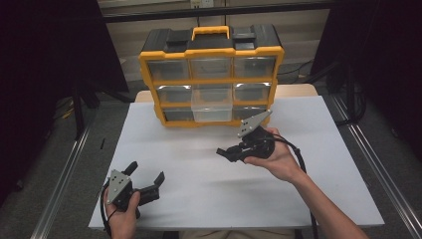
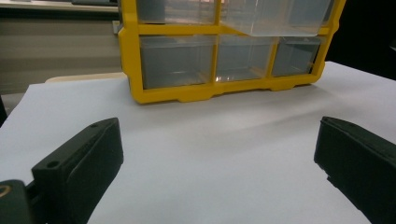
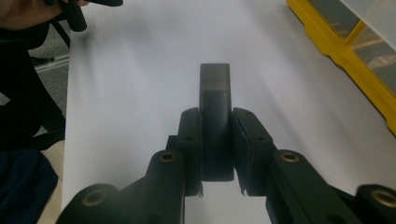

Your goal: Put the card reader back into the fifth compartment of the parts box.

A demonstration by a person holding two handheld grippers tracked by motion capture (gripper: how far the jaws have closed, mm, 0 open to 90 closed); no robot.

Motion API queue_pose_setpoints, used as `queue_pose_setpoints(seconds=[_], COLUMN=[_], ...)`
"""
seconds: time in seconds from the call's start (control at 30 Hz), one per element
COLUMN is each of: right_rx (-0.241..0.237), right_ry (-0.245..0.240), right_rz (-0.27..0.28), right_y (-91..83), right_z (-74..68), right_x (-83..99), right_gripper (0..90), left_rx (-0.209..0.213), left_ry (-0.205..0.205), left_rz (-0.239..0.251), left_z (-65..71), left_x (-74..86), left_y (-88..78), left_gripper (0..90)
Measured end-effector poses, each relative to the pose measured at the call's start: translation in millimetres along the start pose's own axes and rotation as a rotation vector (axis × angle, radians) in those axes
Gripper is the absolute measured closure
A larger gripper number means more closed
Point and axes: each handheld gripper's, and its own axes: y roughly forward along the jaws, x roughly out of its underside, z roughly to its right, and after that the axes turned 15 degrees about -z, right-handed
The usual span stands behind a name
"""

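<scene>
Right gripper view: a dark grey rectangular block (image 3: 215, 116) is clamped between the two black jaws of the right gripper (image 3: 215, 140), its long axis running forward along them and its squared front end sticking out past the pads. Gripped near its rear part like this, the free end is left exposed, which would probably suit sliding it into a compartment. The block looks matte, smooth-sided and rigid, with a faint seam across its front portion; no label can be made out.

In the high view the right gripper (image 1: 225, 152) is held above the white table (image 1: 318, 199), just in front of the yellow and black drawer organizer (image 1: 211, 74), whose middle clear drawer (image 1: 211, 105) is pulled out toward the person. That open drawer is judged to be the likely destination, since it is the only one drawn forward.

The left gripper (image 1: 147, 178) is held low near the table's near left corner, well apart from the organizer, its jaws spread wide with nothing between them, seemingly kept out of the way.
</scene>
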Motion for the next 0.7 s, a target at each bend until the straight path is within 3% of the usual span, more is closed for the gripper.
queue_pose_setpoints(seconds=[0.7], right_rx=[0.035], right_ry=[-0.024], right_rz=[0.032], right_y=[-18.8], right_z=[5.4], right_x=[-17.0], right_gripper=[73.7], left_rx=[-0.003], left_ry=[-0.005], left_rz=[0.004], left_z=[0.1], left_x=[-0.2], left_y=[-0.6], left_gripper=[1.4])
